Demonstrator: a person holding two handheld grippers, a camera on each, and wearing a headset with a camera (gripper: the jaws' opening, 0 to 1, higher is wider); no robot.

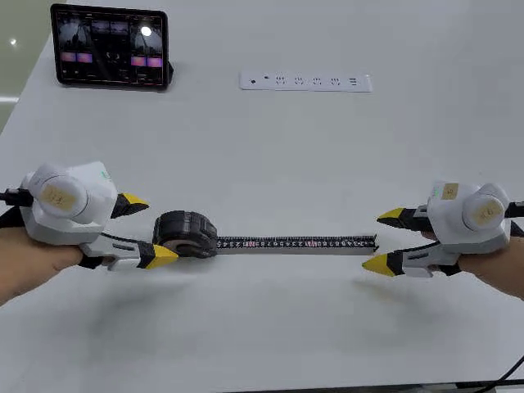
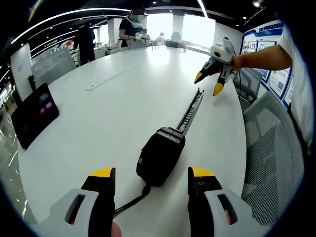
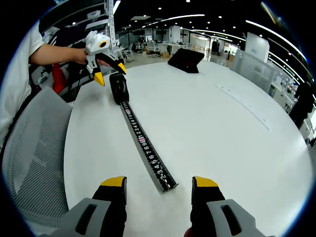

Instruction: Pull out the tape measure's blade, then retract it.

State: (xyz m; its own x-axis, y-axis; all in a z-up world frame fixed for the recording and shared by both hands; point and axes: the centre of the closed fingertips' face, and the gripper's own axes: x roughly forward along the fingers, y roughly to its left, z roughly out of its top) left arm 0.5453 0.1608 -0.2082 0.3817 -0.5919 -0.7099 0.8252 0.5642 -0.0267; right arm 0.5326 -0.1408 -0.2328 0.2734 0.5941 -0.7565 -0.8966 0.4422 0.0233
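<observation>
Tape is lying pulled out across the white, smooth table (image 1: 286, 147) in front of me. The black, rounded plastic tape measure case (image 1: 186, 234) is sitting on its side toward my left. Its dark, narrow metal blade (image 1: 296, 243), printed with white and red numbers, is running flat along the tabletop to my right.

I am holding the left gripper (image 1: 151, 228) with its white body and yellow-tipped jaws spread wide apart, and it is gripping nothing. In the left gripper view, the case (image 2: 160, 155) is resting just ahead of the left gripper (image 2: 152, 174), roughly centred between the two tips. From the head view, the nearer tip is sitting right beside the case, though I cannot tell whether it is touching. A thin black cord (image 2: 131, 202) is trailing from the back of the case toward the jaws.

The right gripper (image 1: 382, 240) is likewise standing wide open and holding nothing. In the right gripper view, the hooked end of the blade (image 3: 143, 143) is lying on the table just ahead of the gap between the jaws of the right gripper (image 3: 159, 181), and neither jaw is pressing on it.

At the far edge of the table, a dark, propped-up tablet (image 1: 110, 47) with a lit screen is standing to the left, and a long white power strip (image 1: 305, 81) is lying to its right.
</observation>
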